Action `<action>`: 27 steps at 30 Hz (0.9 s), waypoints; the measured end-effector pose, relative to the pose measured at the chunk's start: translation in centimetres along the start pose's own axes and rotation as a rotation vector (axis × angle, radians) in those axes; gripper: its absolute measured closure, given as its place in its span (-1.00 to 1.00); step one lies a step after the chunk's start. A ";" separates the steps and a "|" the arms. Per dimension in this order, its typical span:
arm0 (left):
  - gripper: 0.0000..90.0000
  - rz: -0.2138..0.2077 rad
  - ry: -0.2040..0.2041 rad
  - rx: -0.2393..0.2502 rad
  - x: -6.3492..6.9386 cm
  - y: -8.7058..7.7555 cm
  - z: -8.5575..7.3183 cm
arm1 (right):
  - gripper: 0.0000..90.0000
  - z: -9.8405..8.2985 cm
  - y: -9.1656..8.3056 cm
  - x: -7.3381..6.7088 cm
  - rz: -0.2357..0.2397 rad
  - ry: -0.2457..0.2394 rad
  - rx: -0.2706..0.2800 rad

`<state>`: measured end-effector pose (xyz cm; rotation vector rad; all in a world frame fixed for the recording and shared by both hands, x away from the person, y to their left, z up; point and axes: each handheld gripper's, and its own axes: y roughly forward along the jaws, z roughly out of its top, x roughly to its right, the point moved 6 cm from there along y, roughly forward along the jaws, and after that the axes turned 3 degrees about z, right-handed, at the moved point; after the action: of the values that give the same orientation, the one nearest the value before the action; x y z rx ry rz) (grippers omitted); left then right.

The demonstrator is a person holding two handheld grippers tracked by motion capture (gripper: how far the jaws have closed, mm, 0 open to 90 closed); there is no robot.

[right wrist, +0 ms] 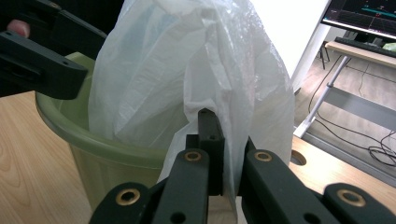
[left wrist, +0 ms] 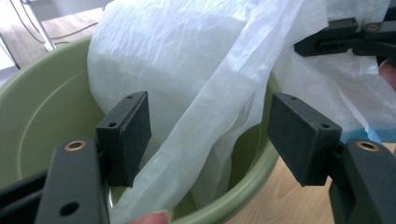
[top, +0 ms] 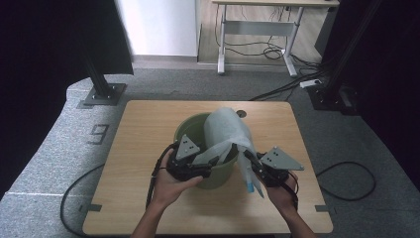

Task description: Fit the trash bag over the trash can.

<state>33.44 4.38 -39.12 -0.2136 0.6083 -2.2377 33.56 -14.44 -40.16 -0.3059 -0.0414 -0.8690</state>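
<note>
A green plastic bin stands in the middle of the wooden table, with a white translucent bag bulging out of its top. My left gripper is at the bin's near rim. In the left gripper view, the left gripper is open; a fold of the bag hangs loose between its pads over the bin's rim. My right gripper is at the bin's right side. In the right gripper view, the right gripper is shut on the bag's edge beside the bin.
A cable hole sits near the table's far edge. Black frame posts stand on the grey floor at both far corners. A white desk frame with loose cables stands beyond. Gripper cables trail off the table's near side.
</note>
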 end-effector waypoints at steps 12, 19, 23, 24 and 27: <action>0.22 0.016 0.010 -0.017 0.1 1.7 -0.2 | 0.93 -0.2 -0.2 0.0 0.001 0.006 0.008; 0.89 -0.051 -0.014 -0.026 0.0 1.9 0.0 | 0.89 -0.6 -0.4 0.1 0.008 0.016 0.005; 0.99 -0.045 -0.041 -0.024 -0.6 1.2 0.0 | 0.89 -1.3 -0.8 0.3 0.018 0.024 0.000; 0.99 -0.041 -0.043 -0.021 -0.8 1.1 0.0 | 0.89 -1.4 -1.0 0.4 0.015 0.026 0.003; 0.99 -0.037 -0.044 -0.020 -1.0 0.8 0.0 | 0.89 -1.4 -1.3 0.5 0.012 0.031 0.010</action>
<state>34.64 4.70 -39.46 -0.2862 0.6075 -2.2575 32.79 -16.03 -41.13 -0.2834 -0.0150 -0.8610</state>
